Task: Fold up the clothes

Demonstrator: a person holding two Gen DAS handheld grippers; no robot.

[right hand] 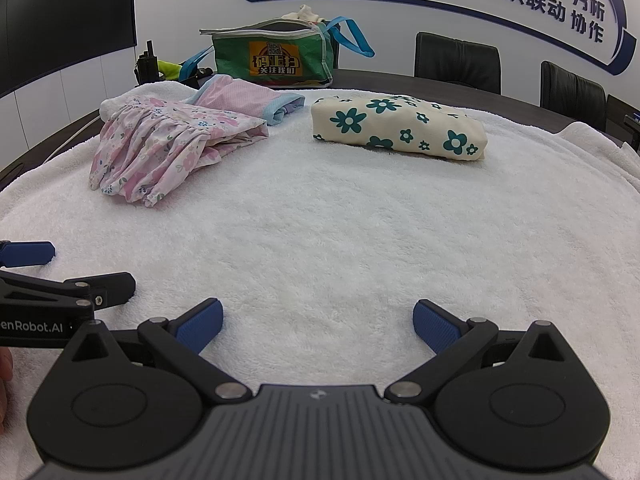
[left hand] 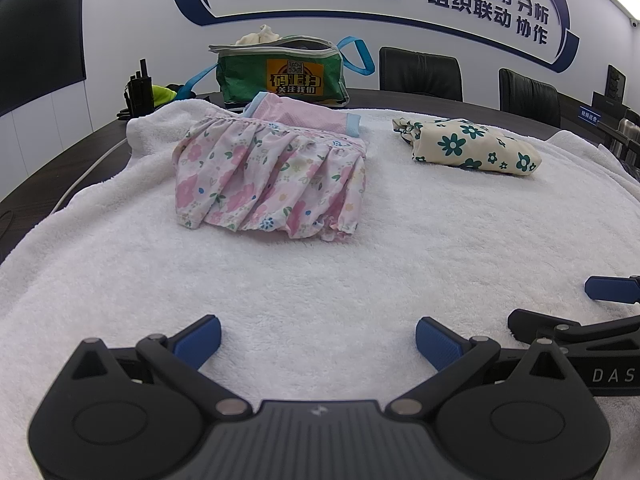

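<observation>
Nearest, we hold the left hand-held gripper with its blue pads spread wide and nothing between them, low over the white towel. Beside it we hold the right hand-held gripper, likewise spread wide and empty, its fingers over bare towel. The towel covers the dark worktop, whose edge shows at the left.

Farther out, we list a pink floral dress, lying folded on the towel, its pink bodice with light-blue trim at the far side. Well apart to its right lies a cream garment with teal flowers, folded into a compact bundle.

Behind both, off the towel, stands a green zip bag with blue straps, cloth showing at its open top. Two black chairs stand against the lettered wall.
</observation>
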